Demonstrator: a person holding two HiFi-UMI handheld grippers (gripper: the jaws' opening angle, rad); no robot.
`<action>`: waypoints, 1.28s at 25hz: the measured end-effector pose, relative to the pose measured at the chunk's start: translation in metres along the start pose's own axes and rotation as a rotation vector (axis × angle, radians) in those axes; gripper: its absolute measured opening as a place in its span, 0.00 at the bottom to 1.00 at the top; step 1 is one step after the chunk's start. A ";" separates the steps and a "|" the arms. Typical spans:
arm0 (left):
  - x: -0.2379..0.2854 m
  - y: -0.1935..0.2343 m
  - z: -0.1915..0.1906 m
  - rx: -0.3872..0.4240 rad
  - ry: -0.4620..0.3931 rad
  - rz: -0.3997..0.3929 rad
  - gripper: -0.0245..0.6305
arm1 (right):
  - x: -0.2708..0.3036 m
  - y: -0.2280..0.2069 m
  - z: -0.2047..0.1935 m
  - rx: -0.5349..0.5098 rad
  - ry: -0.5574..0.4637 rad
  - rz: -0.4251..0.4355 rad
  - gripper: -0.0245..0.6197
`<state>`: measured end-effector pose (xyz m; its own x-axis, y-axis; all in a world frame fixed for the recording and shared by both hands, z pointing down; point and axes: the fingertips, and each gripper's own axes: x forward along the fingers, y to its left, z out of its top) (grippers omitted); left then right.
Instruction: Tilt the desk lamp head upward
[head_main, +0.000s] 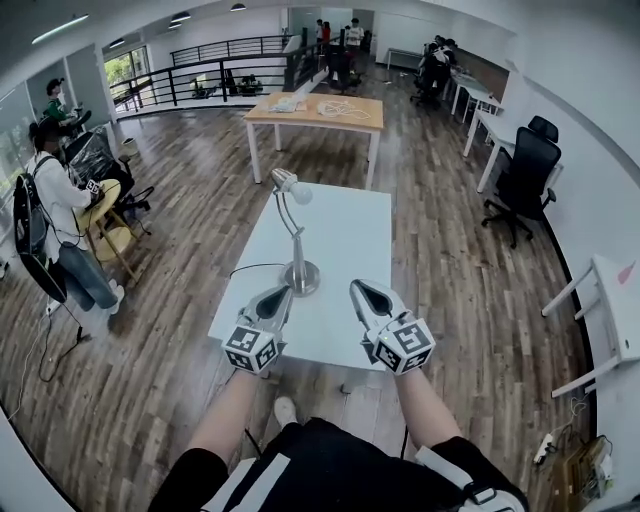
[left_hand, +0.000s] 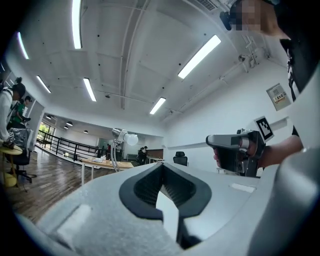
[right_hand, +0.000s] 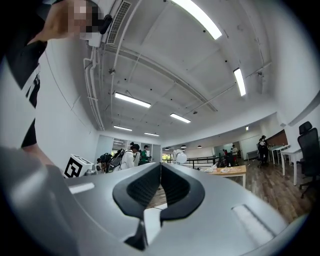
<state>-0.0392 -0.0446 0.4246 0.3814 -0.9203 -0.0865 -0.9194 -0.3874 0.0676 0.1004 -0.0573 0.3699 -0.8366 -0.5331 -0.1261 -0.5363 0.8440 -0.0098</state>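
Ahead on the white table (head_main: 350, 230) we had the desk lamp (head_main: 300, 276) upright, its head (head_main: 286, 183) high. Left gripper (head_main: 272, 298) sat nearer than right gripper (head_main: 364, 293), both with jaws pressed together, empty.

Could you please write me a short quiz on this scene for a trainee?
1. True or false: the right claw is gripping the lamp.
2. Where does the lamp stand? A: on the white table; B: on the floor; C: on the wooden table.
3. Fill in: the left claw and the right claw are both ___, with nothing between their jaws.
Key: 1 false; 2 A; 3 shut.
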 end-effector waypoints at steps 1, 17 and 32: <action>-0.005 -0.007 0.003 0.000 -0.007 0.004 0.04 | -0.006 0.003 -0.002 0.003 0.002 0.003 0.05; -0.075 -0.053 0.003 -0.013 -0.039 0.042 0.04 | -0.079 0.029 -0.031 0.068 0.029 -0.034 0.05; -0.108 -0.020 0.004 0.007 -0.035 0.044 0.04 | -0.063 0.048 -0.044 0.080 0.027 -0.070 0.05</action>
<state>-0.0622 0.0630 0.4282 0.3368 -0.9341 -0.1186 -0.9360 -0.3458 0.0652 0.1227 0.0138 0.4213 -0.8008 -0.5912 -0.0959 -0.5835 0.8062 -0.0973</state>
